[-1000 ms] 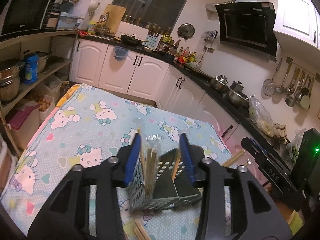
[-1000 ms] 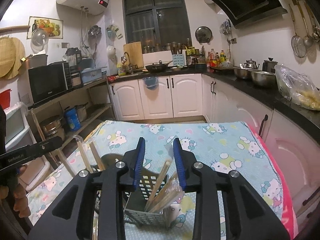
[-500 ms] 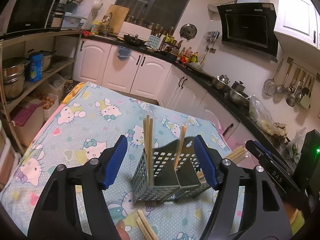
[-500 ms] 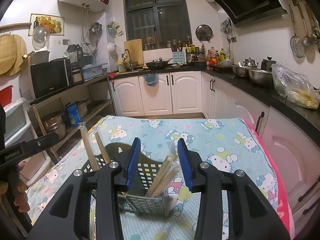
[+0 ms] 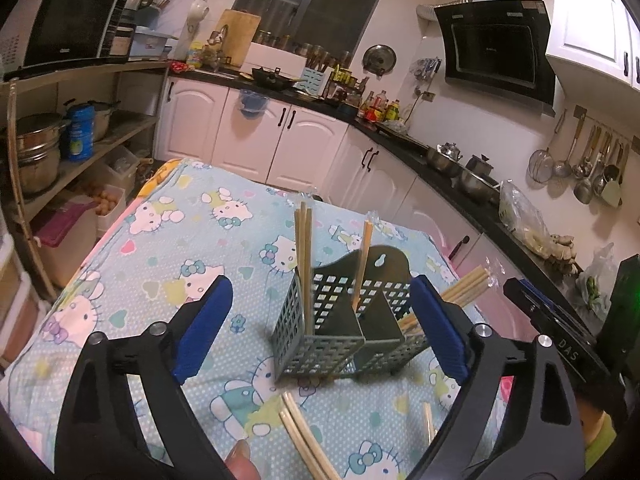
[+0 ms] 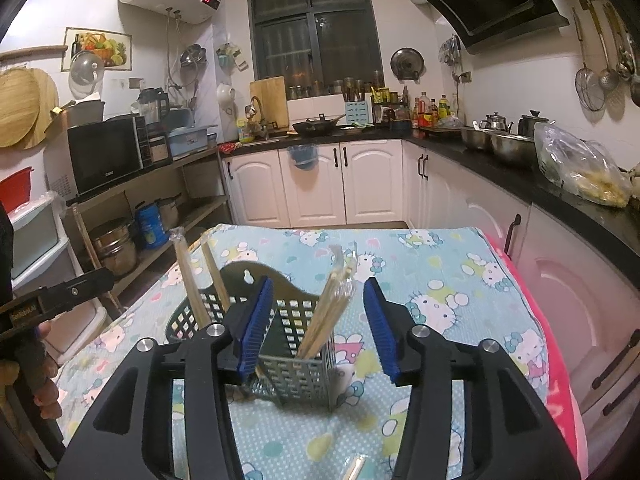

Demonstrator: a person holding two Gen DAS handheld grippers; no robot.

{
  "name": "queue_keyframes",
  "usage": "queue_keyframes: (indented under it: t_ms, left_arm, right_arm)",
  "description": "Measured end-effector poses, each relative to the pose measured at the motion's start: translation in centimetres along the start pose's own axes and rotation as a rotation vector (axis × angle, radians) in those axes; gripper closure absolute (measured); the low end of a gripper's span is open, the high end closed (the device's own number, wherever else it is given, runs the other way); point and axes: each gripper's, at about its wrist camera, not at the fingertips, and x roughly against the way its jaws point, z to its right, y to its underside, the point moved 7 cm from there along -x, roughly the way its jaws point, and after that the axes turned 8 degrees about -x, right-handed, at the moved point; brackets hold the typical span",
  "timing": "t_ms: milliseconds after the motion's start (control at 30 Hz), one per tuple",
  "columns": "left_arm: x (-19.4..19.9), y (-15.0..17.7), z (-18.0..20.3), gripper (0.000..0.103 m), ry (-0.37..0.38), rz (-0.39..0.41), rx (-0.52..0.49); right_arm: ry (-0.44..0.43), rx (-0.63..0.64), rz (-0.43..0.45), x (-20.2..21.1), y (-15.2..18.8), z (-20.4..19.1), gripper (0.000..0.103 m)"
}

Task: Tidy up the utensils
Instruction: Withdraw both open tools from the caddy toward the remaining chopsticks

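**Both grippers spread wide at the utensil caddy**

The grey perforated caddy [image 5: 340,344] stands upright on the table's cartoon-cat cloth [image 5: 180,232], squarely ahead of the left gripper [image 5: 320,332], whose blue-padded jaws are spread wide on either side of it, gripping nothing. Wrapped chopsticks [image 5: 303,264] stand tall in the near-left compartment, another pair [image 5: 362,264] leans one slot over. Loose chopsticks [image 5: 304,436] lie flat on the cloth just in front of the caddy. From the right side, the right gripper [image 6: 318,328] is parted too and holding nothing, framing a wrapped bundle [image 6: 330,312] that leans in the end compartment.
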Motion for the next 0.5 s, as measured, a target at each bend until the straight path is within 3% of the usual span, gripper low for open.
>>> queue_keyframes:
  t_ms: [100, 500]
  left_arm:
    - [0.4, 0.6, 0.1, 0.016, 0.007, -0.004, 0.005]
    - [1.3, 3.7, 0.5, 0.016, 0.015, -0.047, 0.018]
  right_arm:
    - [-0.003, 0.005, -0.006, 0.7, 0.6, 0.0, 0.054]
    - [-0.008, 0.034, -0.056, 3.0, 3.7, -0.5, 0.049]
